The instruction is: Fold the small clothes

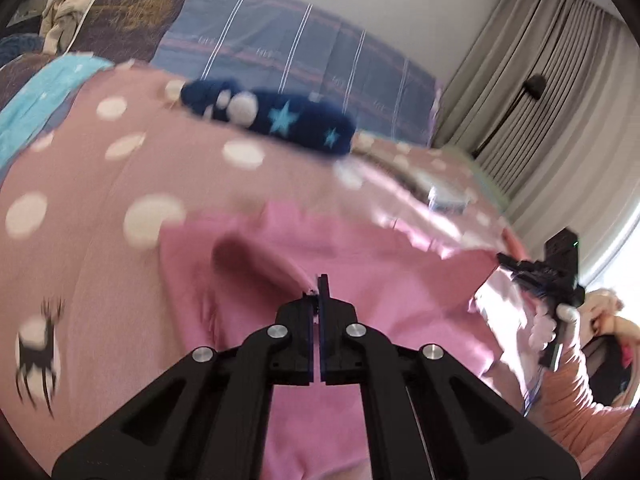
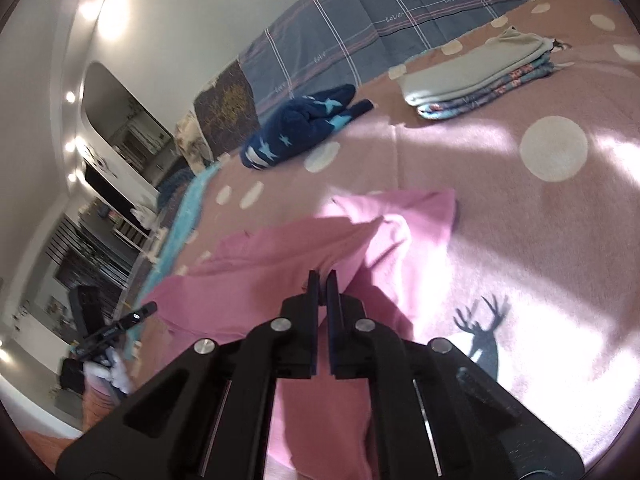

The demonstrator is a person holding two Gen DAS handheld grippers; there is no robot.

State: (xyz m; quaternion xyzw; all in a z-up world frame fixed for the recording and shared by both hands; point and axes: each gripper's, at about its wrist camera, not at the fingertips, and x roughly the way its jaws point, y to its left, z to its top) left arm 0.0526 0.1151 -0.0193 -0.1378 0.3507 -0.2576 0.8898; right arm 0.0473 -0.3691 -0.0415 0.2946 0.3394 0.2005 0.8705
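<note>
A pink garment lies on the dotted pink blanket, and both grippers lift its near edge. My left gripper is shut on a raised fold of that cloth. In the same view my right gripper holds the garment's right corner. In the right wrist view the pink garment rises in a ridge to my right gripper, whose fingers pinch it. My left gripper shows at the far left, at the garment's other end.
A crumpled navy garment with light blue stars lies farther back on the blanket. A folded stack of clothes sits at the back right. A plaid pillow lines the wall, and curtains hang at the right.
</note>
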